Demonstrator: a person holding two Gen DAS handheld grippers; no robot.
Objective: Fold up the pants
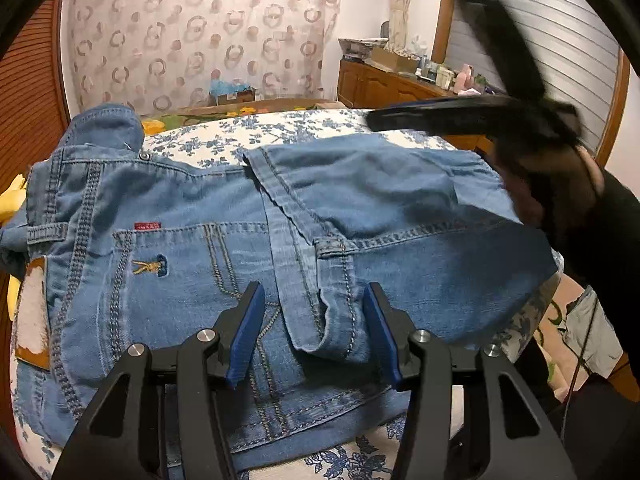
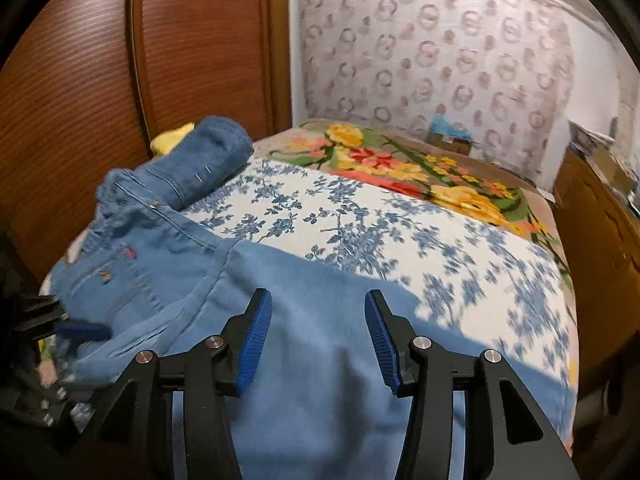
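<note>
**Denim half-folded on the bed, both jaws wide and holding nothing**

Here's the left hand-held gripper (image 1: 314,330), jaws spread wide, nothing between them, poised right over the seat of the pants (image 1: 208,216). The jeans lie across the bed (image 2: 360,216) on its blue-flowered sheet, waist end toward 9 o'clock in the left wrist view, a leg already laid back over the seat toward 2 o'clock. A loose strip of denim (image 1: 320,312), seamed and curling at its end, sits directly between the open pads.

Over to the right hand-held gripper (image 2: 318,338): also wide, also carrying nothing, hovering above plain pale denim at 6 o'clock. In the left view it's a dark blur at 2 o'clock.

How will this handle? Soft, floppy, moderately heavy cloth, I'd say; it drapes and won't hold a shape in the air, but the thick seams and waistband are firm and should pinch well. Not slippery, not fragile. Best holds, in my judgement: the stitched waistband edge or a hem, never the slack middle, which would just bunch up.

Around it: a rolled denim lump (image 2: 212,152) at 10 o'clock, a bright floral blanket (image 2: 420,168) beyond, a wooden headboard (image 2: 120,80) close behind the waist end. The headboard crowds the far side; the 2 grippers could also foul each other.
</note>
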